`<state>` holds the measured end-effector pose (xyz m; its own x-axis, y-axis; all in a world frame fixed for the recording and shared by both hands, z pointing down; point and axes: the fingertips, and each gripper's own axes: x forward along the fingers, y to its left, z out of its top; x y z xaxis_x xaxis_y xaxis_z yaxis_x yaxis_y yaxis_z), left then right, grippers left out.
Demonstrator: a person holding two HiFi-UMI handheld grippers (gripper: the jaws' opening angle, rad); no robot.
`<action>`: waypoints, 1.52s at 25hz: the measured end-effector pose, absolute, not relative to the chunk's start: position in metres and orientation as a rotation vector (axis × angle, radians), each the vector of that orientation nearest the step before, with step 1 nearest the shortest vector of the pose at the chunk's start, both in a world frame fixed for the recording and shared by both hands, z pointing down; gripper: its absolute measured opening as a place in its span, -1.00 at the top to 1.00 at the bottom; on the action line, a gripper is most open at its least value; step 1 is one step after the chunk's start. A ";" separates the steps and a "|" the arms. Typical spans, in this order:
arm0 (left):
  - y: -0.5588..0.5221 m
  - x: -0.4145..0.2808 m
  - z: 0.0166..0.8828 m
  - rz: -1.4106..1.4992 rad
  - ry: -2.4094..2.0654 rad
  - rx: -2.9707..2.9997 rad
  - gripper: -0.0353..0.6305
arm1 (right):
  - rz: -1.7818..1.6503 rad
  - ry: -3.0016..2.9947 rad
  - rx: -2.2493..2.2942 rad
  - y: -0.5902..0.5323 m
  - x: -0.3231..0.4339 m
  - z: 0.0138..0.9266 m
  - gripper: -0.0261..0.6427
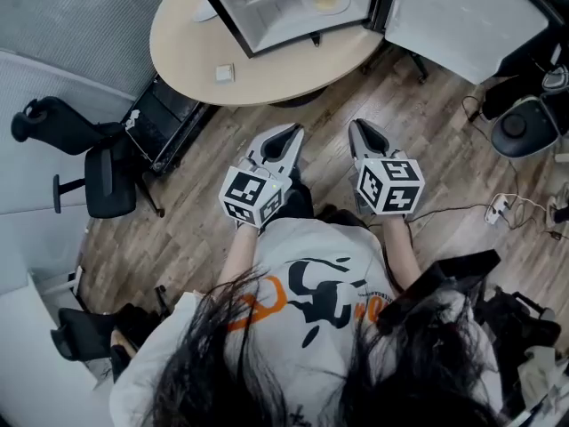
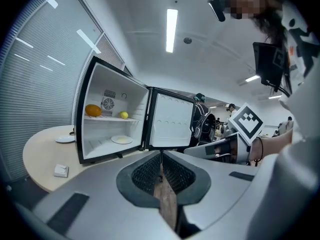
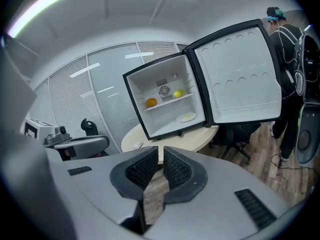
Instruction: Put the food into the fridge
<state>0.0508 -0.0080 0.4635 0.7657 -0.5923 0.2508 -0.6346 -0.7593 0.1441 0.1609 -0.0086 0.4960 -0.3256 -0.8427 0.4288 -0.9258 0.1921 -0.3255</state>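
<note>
Though ribbed fingers (image 2: pixel 147 176) on left gripper (image 2: pixel 161 154) and right gripper (image 3: pixel 161 149) meet empty, the boxy fridge (image 3: pixel 137 101) gapes.

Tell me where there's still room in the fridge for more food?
On the top shelf, the gap between the orange and the lemon is bare. On the fridge floor, the patch left of the plate is free. The table in front is mostly bare beside the small white box.
</note>
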 end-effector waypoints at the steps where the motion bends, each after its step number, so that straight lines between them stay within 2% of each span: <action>1: -0.005 0.052 0.463 0.281 -0.976 2.741 0.86 | 0.802 -2.311 1.714 -0.006 0.161 0.495 0.79; 12: 0.013 0.059 0.456 0.304 -1.024 2.755 0.86 | 0.775 -2.356 1.670 0.010 0.167 0.491 0.80; 26: 0.017 0.099 0.456 0.400 -0.854 2.832 0.86 | 0.828 -2.317 1.773 0.021 0.192 0.494 0.80; 38: 0.004 0.080 0.458 0.383 -0.901 2.804 0.86 | 0.815 -2.326 1.729 0.006 0.176 0.493 0.80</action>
<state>0.0803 0.0043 0.4575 0.7844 -0.5464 0.2936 -0.5905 -0.8027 0.0838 0.1757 0.0057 0.4930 -0.3345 -0.8485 0.4101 -0.9190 0.1973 -0.3414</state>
